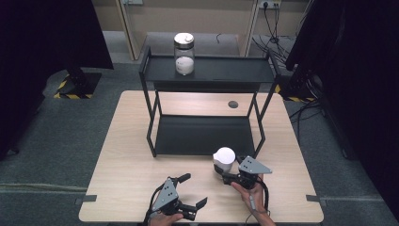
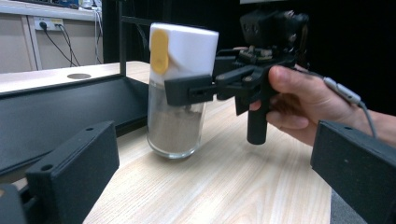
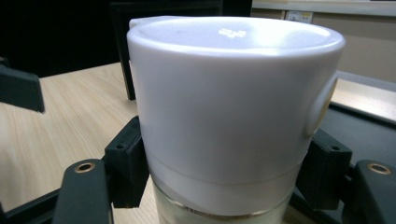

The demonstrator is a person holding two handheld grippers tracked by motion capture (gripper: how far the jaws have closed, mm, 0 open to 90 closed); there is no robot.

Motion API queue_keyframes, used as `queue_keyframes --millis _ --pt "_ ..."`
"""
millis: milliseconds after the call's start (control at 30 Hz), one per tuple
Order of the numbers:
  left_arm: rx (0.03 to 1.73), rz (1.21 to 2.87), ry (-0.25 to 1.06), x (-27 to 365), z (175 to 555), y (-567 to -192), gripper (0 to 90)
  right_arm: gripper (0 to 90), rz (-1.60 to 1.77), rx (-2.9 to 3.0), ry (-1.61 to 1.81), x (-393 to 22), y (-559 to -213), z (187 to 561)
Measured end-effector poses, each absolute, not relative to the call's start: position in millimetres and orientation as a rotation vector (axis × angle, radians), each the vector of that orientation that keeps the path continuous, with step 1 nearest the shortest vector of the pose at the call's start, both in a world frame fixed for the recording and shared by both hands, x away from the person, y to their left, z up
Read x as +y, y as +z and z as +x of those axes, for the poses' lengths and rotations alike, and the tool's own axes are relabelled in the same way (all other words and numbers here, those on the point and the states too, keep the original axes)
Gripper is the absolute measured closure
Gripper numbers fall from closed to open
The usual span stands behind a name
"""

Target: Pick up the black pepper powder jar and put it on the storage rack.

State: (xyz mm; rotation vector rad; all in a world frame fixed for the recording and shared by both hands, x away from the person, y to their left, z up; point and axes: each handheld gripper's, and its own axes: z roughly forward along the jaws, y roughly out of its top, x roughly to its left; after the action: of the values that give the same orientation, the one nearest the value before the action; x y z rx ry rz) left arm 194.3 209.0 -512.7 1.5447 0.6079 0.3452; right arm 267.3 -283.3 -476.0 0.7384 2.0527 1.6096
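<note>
Grey floor, beige wall with sockets, black curtains.

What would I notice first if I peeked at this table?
Probably the right gripper squeezing a glass jar with a big white lid, near the table's front edge. Next, a second jar standing alone on top of the black shelf, while the left gripper waits open nearby.

Upright white-capped glass jar, tabletop
</note>
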Motion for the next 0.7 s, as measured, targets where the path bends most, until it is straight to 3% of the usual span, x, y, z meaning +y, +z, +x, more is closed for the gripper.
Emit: queue_keyframes --millis 700 --pt "0.615 1.547 0.346 208.6 194.4 -513.2 0.4 30.8 0.698 2.006 1.665 -293.5 -418.6 259.5"
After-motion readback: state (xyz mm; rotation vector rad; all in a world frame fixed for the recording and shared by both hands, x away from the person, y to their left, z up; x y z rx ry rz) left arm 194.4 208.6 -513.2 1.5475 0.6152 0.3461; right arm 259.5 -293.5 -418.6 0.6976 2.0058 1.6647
